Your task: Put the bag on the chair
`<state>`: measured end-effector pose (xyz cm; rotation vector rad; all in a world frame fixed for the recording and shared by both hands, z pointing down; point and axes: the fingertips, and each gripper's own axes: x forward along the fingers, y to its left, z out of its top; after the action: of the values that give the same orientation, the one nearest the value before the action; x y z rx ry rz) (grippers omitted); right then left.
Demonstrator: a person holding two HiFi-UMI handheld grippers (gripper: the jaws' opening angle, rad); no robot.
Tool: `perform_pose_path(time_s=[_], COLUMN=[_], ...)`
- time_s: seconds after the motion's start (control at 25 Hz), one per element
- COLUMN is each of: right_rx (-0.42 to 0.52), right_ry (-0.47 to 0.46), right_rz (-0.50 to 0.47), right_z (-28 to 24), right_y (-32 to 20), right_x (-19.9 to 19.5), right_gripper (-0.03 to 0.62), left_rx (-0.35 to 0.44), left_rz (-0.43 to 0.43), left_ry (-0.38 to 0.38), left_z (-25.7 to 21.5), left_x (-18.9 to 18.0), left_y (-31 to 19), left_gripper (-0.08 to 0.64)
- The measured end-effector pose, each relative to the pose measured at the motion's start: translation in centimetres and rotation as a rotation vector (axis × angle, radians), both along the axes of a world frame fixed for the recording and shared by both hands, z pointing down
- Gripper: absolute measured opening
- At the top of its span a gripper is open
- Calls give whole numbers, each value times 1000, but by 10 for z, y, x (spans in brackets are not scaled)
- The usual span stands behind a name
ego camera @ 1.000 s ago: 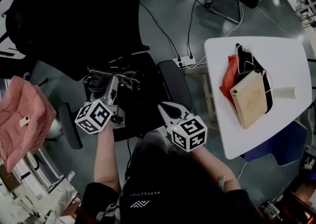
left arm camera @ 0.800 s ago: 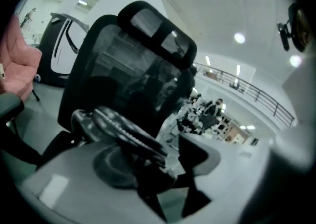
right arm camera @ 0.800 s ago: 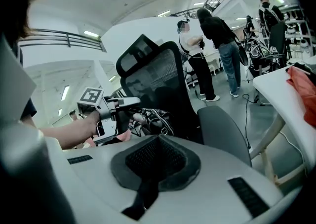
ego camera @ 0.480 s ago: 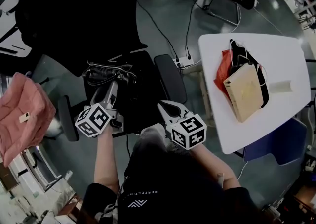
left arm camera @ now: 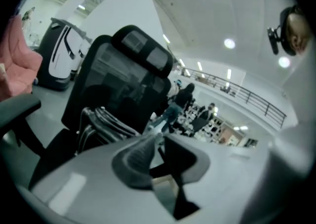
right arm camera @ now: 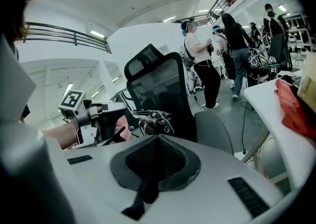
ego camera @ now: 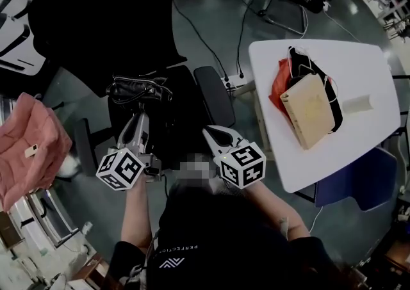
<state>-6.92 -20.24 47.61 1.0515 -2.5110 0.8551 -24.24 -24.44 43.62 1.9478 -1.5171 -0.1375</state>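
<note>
A black bag (ego camera: 138, 87) with looped handles lies at the back of the black office chair's seat (ego camera: 173, 125). In the left gripper view the bag's handles (left arm camera: 106, 121) show just past the jaws, in front of the backrest (left arm camera: 118, 79). My left gripper (ego camera: 138, 121) hovers over the seat a little short of the bag. Its jaws are closing, a narrow gap is left, and nothing is between them (left arm camera: 160, 141). My right gripper (ego camera: 213, 132) is beside the right armrest (ego camera: 214, 96), shut and empty (right arm camera: 158, 139). The right gripper view also shows the bag (right arm camera: 155, 121).
A white table (ego camera: 359, 148) at the right carries a red cloth (ego camera: 278, 93), a dark bag and a tan box (ego camera: 311, 109). A pink bag (ego camera: 25, 148) hangs at the left. Cables and a power strip (ego camera: 225, 80) lie on the floor. People (right arm camera: 202, 60) stand beyond the chair.
My left gripper has drawn back from the bag's handles toward me, leaving the bag on the seat, and its jaws have narrowed. The right gripper has hardly moved.
</note>
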Motion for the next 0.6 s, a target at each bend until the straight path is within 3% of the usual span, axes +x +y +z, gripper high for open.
perform_pose_path(time_s=[0.2,0.6], right_rx=[18,71], right_ry=[5,16], right_rz=[1,-7], right_z=[-5,-23], right_y=[6,9], right_x=[8,13], right_gripper=[-9,-9], left_rx=[46,62], left_rz=[10,8], left_ry=[-45,-88], left_z=[-17,-31], left_x=[16,33], left_y=[18,40], left_gripper=[18,8])
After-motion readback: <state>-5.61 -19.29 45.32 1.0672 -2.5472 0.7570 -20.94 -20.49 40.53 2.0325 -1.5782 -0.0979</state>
